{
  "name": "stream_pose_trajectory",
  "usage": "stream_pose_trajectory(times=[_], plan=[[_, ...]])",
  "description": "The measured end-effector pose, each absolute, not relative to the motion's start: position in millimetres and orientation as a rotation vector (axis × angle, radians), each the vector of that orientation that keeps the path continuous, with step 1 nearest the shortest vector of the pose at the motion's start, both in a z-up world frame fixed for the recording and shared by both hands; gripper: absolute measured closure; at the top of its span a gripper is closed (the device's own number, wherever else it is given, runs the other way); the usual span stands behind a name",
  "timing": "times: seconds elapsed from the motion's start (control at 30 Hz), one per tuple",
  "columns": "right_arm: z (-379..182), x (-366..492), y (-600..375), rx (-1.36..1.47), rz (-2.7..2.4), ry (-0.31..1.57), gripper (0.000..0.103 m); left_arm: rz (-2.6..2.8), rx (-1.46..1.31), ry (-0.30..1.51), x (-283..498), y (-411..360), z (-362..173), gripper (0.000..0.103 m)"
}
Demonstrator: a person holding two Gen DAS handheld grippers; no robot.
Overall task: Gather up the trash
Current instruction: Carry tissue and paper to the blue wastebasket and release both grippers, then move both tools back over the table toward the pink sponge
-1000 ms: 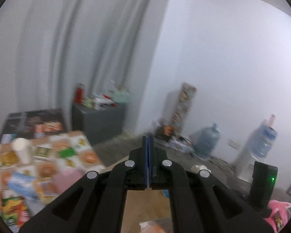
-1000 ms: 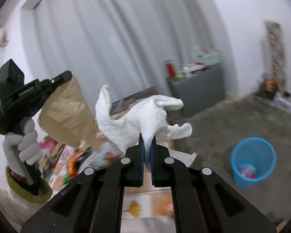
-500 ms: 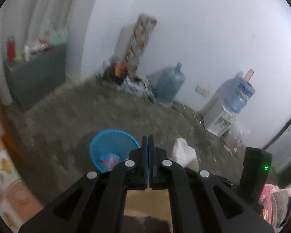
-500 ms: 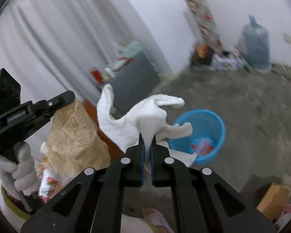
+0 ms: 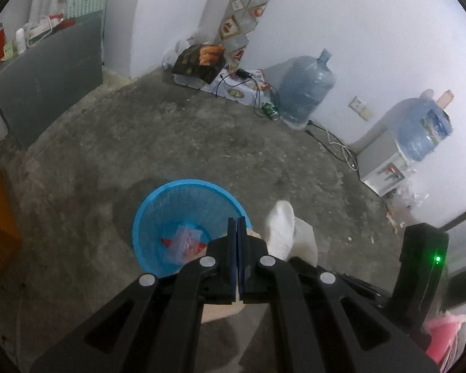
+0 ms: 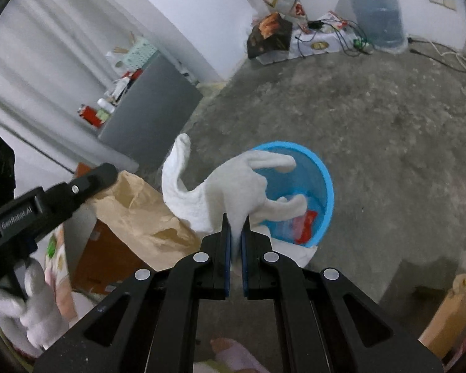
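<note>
A grey concrete floor (image 5: 202, 143) fills most of both views, with a white wall (image 5: 372, 31) behind it. A grey cabinet (image 6: 149, 108) is placed against the curtain side, and small bottles are seen on its top. Two big water bottles are seen by the wall, one on the floor (image 5: 304, 90) and one on a white dispenser (image 5: 422, 130).

A blue basket (image 5: 158, 214) stands on the floor below both grippers; some clear and red wrappers (image 6: 298, 223) are lying at its bottom.

A brown paper bag (image 6: 139, 214) is clamped in the left gripper (image 5: 236, 220), whose jaws are pressed fully together on its edge; the bag hangs beside the basket, at its left in the right wrist view. A white-gloved hand (image 6: 37, 307) holds this gripper.

A crumpled white paper towel (image 6: 230, 192) is between the jaws of the right gripper (image 6: 236, 227), over the basket's near rim. These jaws are opening, but the towel is still touched by both pads.
</note>
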State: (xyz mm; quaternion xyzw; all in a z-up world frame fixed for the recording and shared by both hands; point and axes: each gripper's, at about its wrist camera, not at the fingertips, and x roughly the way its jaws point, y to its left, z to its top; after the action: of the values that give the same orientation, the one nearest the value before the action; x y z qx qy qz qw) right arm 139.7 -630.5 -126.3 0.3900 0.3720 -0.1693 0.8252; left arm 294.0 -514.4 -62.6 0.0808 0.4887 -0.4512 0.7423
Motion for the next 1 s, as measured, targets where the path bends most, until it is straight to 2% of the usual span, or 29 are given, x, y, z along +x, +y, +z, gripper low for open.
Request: stream_pose_trajectory(times=[0.07, 0.1, 0.13, 0.2, 0.4, 0.63, 0.77, 1.0], plan=[[-137.6, 152.0, -637.8, 0.825, -0.373, 0.796, 0.093, -0.986, 0.164, 1.080, 303.2, -527.1, -75.3, 0.101], [-142.3, 155.3, -639.3, 0.820, -0.378, 0.805, 0.084, -0.979, 0.165, 1.096, 308.4, -535.4, -85.0, 0.090], [-147.2, 162.2, -640.9, 0.817, -0.376, 0.813, 0.077, -0.970, 0.167, 1.119, 310.5, -535.0, -90.9, 0.072], [-160.8, 173.2, -643.9, 0.808, -0.375, 0.837, 0.057, -0.937, 0.166, 1.164, 316.6, -540.5, -105.0, 0.058], [-174.0, 170.1, -641.5, 0.800, -0.401, 0.866, 0.054, -0.934, 0.139, 1.145, 312.1, -520.5, -98.6, 0.058], [-146.6, 137.0, -627.0, 0.784, -0.407, 0.801, 0.054, -1.008, 0.127, 1.026, 290.8, -478.4, -39.2, 0.058], [-119.1, 114.3, -612.9, 0.745, -0.390, 0.761, 0.051, -1.035, 0.130, 0.953, 269.2, -431.4, 4.7, 0.057], [-72.6, 81.2, -573.4, 0.693, -0.313, 0.717, 0.044, -0.980, 0.126, 0.808, 213.8, -319.5, 67.5, 0.048]])
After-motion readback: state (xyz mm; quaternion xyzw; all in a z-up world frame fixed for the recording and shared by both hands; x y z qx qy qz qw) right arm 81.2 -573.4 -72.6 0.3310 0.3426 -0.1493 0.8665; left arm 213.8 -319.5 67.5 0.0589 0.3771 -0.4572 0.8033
